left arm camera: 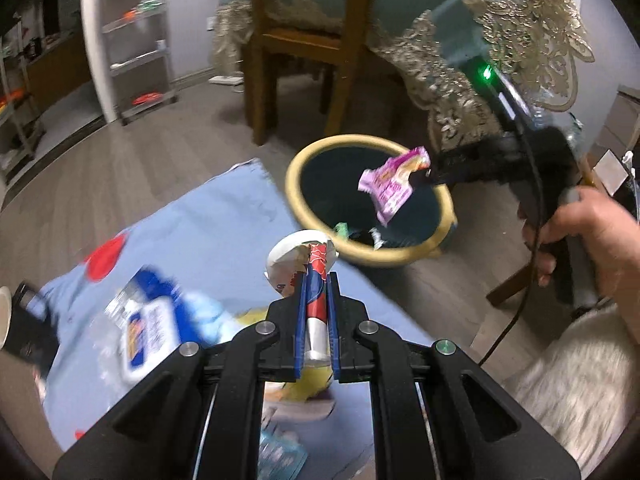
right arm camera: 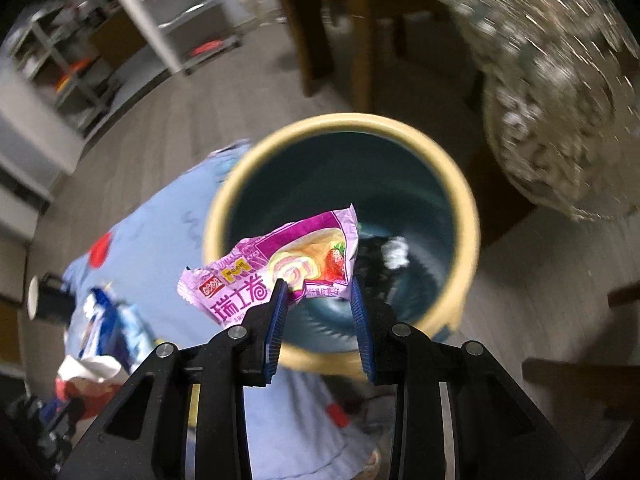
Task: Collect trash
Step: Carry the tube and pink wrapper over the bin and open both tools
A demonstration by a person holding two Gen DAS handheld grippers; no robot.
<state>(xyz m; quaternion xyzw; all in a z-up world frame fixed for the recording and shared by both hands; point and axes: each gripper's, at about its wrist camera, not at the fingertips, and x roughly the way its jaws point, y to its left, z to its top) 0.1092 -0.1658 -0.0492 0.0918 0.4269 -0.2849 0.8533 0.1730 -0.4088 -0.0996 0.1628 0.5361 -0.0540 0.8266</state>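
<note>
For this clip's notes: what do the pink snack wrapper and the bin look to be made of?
Pink snack wrapper: thin glossy plastic film, judging by its sharp creases, printed picture and sheen.
Bin: probably moulded plastic, with a smooth cream rim, a dark teal inner wall and a soft shine; the blur leaves glazed ceramic possible.

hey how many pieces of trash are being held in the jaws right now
2. A crushed paper cup is clamped in the left gripper, short of the bin; a purple snack wrapper hangs in the right gripper over the bin's mouth.
</note>
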